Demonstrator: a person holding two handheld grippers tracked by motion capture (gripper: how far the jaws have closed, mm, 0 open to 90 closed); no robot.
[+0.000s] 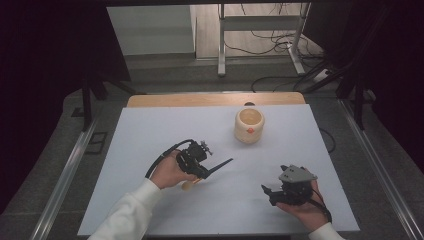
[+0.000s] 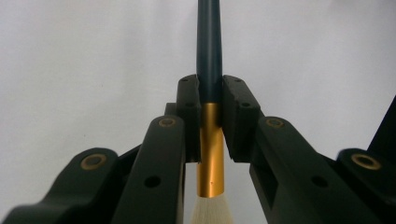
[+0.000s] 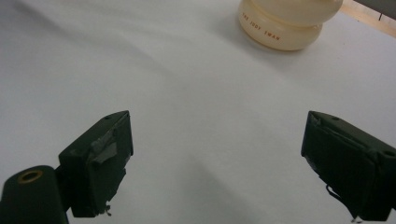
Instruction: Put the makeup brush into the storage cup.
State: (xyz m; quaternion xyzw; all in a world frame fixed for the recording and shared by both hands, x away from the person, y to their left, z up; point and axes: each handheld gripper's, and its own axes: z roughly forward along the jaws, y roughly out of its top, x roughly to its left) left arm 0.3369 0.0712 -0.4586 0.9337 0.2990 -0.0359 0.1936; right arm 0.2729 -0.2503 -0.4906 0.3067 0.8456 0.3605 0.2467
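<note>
The left hand-held gripper, tilted low over the white-covered table, clamps a dark-handled brush with gold ferrule and pale bristles, handle pointing ahead. The right hand-held gripper hovers with jaws spread wide, bare white surface between them; a cream ceramic cup stands well ahead.

In the left gripper view, the brush clamped between the jaws runs past the top edge, its white bristles cut off below. In the right gripper view, the cream pot ahead of the jaws loses its upper part at the top edge.
</note>
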